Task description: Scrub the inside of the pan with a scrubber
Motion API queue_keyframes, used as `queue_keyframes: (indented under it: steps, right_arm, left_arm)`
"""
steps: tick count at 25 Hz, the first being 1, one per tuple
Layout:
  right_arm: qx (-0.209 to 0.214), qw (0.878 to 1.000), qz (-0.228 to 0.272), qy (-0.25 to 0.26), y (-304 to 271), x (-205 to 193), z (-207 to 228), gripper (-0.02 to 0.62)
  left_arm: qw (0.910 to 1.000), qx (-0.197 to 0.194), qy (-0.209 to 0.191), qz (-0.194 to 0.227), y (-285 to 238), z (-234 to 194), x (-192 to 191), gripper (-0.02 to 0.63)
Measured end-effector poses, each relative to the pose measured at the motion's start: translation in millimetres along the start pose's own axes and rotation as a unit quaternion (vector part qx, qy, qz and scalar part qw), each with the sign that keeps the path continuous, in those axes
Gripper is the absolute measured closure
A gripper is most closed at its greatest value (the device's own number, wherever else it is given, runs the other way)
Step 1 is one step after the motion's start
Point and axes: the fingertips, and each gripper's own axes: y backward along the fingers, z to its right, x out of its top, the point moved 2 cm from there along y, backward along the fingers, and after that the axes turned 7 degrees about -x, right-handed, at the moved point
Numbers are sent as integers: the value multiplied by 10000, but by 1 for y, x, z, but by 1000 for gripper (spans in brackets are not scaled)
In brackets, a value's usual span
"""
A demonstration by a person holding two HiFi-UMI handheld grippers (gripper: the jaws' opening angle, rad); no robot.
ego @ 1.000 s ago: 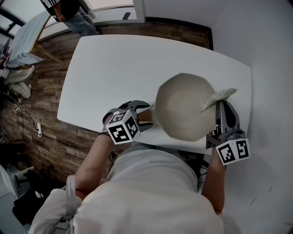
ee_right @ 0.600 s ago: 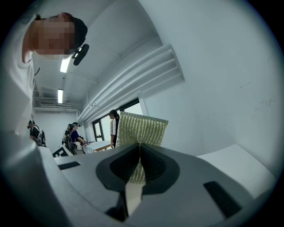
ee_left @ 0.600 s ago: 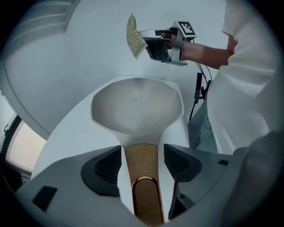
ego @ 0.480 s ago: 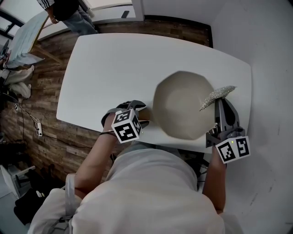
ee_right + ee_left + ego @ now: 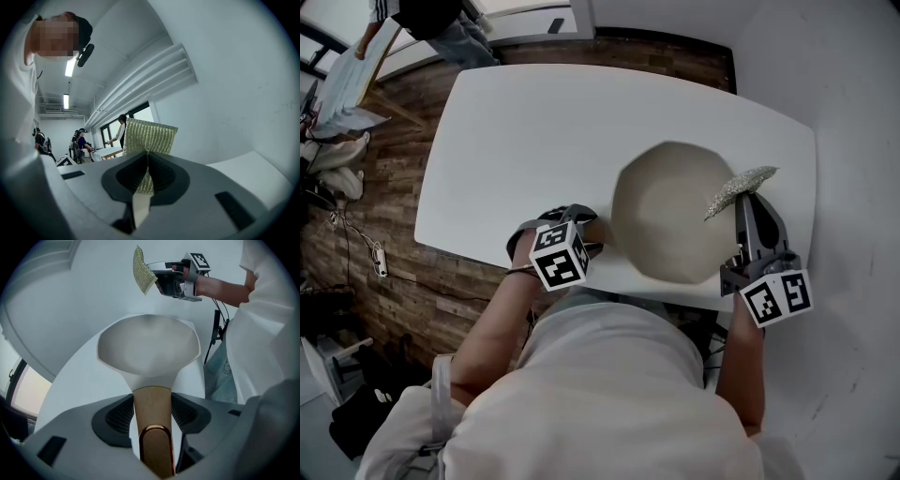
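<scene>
Left gripper (image 5: pixel 590 236): jaws closing on the pan's wooden handle (image 5: pixel 151 409), which runs straight between the two ribbed pads; no gap shows at either side of it.
Right gripper (image 5: pixel 749 208): jaws pressed together on the lower edge of the scrubber (image 5: pixel 741 190), a flat gold-green mesh pad that stands up out of the tips.
Pan (image 5: pixel 666 217): cream and many-sided, sitting flat on the white table (image 5: pixel 525 141) near its front edge, handle pointing toward the person holding the grippers.
Scrubber position: held in the air by the pan's right rim (from the head view it overlaps that rim); the left gripper view shows it well above the pan, apart from the inside surface.
Surroundings: wood-plank floor (image 5: pixel 384 216) to the left of the table; a bystander (image 5: pixel 441 23) stands beyond its far left corner.
</scene>
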Motion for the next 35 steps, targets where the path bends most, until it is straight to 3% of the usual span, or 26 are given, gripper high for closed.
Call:
queue_keyframes:
  steps: [20, 35]
  right_arm:
    - [181, 9977, -479, 439, -53, -38, 5, 572]
    - [37, 9898, -1262, 658, -106, -105, 18, 572]
  left_arm:
    - [9999, 0, 3, -103, 0, -1, 1, 354]
    - [9999, 17, -12, -117, 0, 0, 3, 354]
